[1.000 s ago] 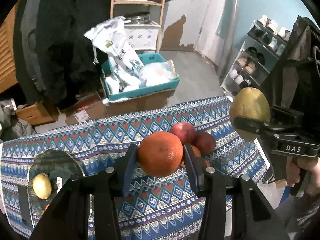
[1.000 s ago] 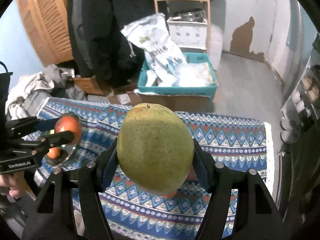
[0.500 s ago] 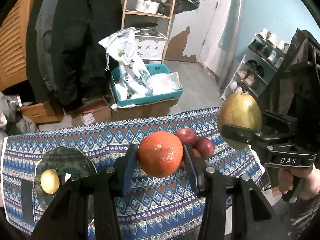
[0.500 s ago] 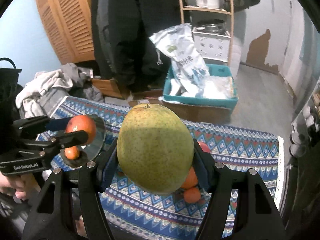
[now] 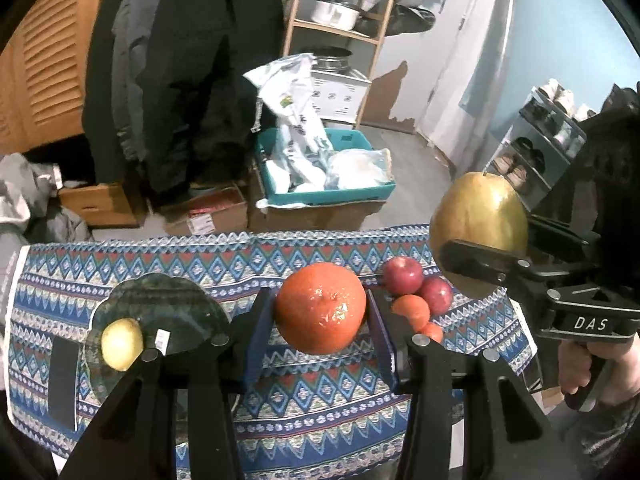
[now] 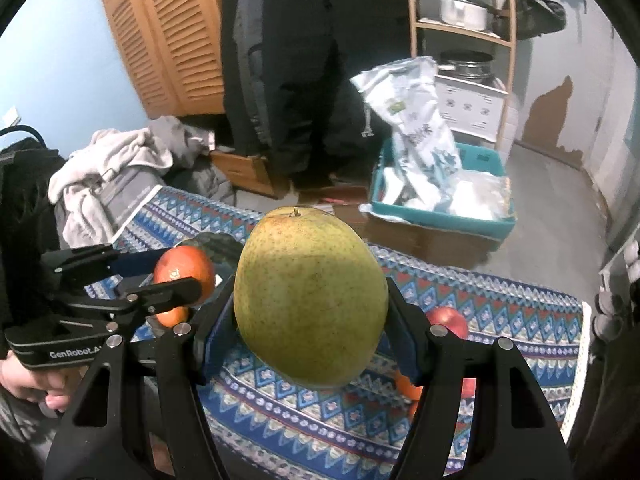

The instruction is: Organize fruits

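Right now your left gripper (image 5: 321, 312) is clamped on a large orange (image 5: 321, 307), its 2 blue-padded fingers (image 5: 258, 332) pressed against either side of the fruit, which hangs clear above the patterned tablecloth (image 5: 280, 392). Your right gripper (image 6: 310, 320) is closed the same way on a big green-yellow pear (image 6: 310, 298), stem end up, also held in the air over the cloth. From the left wrist view the pear (image 5: 478, 232) shows off to the right, pinched in the black frame marked DAS, with your right hand (image 5: 592, 368) wrapped around the handle below it.

On the cloth to your left lies a dark glass plate (image 5: 176, 312); a small yellow fruit (image 5: 121, 344) rests on its near-left part. A black rectangular object (image 5: 62, 380) lies flat on the cloth just beside the plate's left edge. To the right of the held orange sits a small cluster on the cloth: 2 red apples (image 5: 403, 275) touching each other, and 2 smaller oranges (image 5: 412, 309) just in front of them.

From the right wrist view you can see the left gripper's orange (image 6: 184, 270) hovering in front of the plate, with another small orange fruit (image 6: 173, 315) showing just below the near finger. Beyond the table stand a teal bin (image 5: 332, 196) of white bags on a cardboard box, and a wooden shelf (image 5: 340, 28) carrying a metal pot.
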`<state>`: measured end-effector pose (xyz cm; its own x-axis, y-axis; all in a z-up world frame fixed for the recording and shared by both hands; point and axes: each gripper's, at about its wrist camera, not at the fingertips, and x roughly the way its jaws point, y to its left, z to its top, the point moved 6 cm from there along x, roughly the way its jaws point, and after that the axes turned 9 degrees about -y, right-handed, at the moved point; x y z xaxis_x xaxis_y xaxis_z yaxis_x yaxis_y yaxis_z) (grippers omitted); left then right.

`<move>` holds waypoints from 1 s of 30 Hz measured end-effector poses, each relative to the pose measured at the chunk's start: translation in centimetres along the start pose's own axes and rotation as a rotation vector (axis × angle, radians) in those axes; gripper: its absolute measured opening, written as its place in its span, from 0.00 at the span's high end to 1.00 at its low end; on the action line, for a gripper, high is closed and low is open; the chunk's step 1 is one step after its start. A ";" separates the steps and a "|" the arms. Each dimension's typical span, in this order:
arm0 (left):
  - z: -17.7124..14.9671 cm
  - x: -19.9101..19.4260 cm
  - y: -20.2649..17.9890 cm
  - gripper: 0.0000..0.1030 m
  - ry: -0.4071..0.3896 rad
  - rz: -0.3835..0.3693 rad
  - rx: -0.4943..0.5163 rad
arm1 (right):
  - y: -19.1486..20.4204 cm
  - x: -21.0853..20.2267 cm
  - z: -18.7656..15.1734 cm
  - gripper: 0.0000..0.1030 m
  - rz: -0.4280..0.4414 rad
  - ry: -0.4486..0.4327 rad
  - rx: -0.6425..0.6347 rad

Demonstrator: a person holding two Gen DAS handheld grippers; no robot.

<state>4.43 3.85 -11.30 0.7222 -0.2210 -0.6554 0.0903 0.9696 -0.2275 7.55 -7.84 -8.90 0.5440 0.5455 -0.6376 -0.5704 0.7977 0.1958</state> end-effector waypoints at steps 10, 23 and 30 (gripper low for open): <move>-1.3 -0.3 5.1 0.54 0.015 0.061 -0.060 | 3.7 4.1 0.6 0.34 0.061 0.060 -0.004; -4.3 1.3 13.3 0.54 0.077 0.179 -0.162 | 8.0 11.4 0.1 0.34 0.123 0.170 -0.004; -6.5 2.7 16.4 0.54 0.119 0.219 -0.200 | 10.1 15.8 -1.8 0.34 0.139 0.251 -0.018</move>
<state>3.39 18.52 -21.48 0.6231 -0.0314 -0.7815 -0.2039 0.9581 -0.2010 9.26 8.42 -18.38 0.2920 0.5670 -0.7702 -0.6407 0.7138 0.2826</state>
